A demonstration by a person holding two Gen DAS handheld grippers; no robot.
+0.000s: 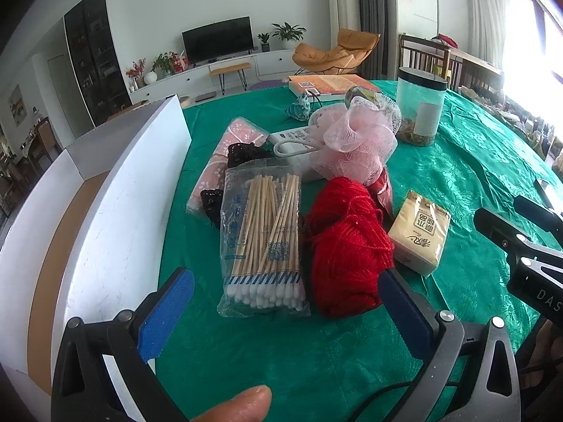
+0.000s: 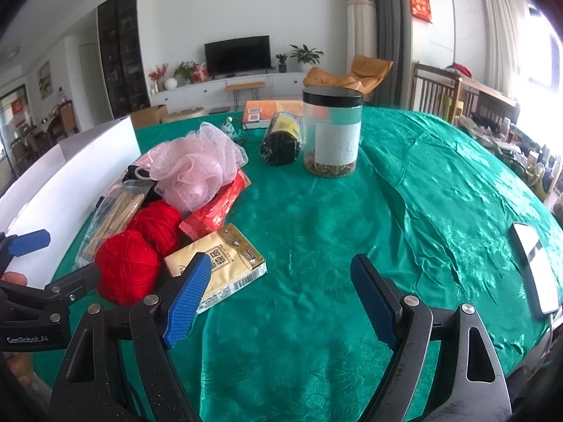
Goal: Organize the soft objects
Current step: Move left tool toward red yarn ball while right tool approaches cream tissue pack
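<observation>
A: Red yarn (image 1: pixel 346 242) on counter (image 1: pixel 457 161), dead ahead of left gripper (image 1: pixel 285 302). Cotton swab bag (image 1: pixel 262 242) touching at 9 o'clock, tissue pack (image 1: pixel 420 234) at 3, pink bath pouf (image 1: pixel 355 144) at 12.

B: Jaws?

A: Left released, empty. Right gripper (image 2: pixel 281 299) likewise, over bare cloth.

B: Progress?

A: Barely begun, by the look. White box (image 1: pixel 105 218) at 9 o'clock apparently empty; everything soft unsorted.

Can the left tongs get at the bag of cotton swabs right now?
Probably yes. The left tongs are open, and the swab bag lies just ahead on top of the cloth with nothing over it; the red yarn crowds its right side.
</observation>
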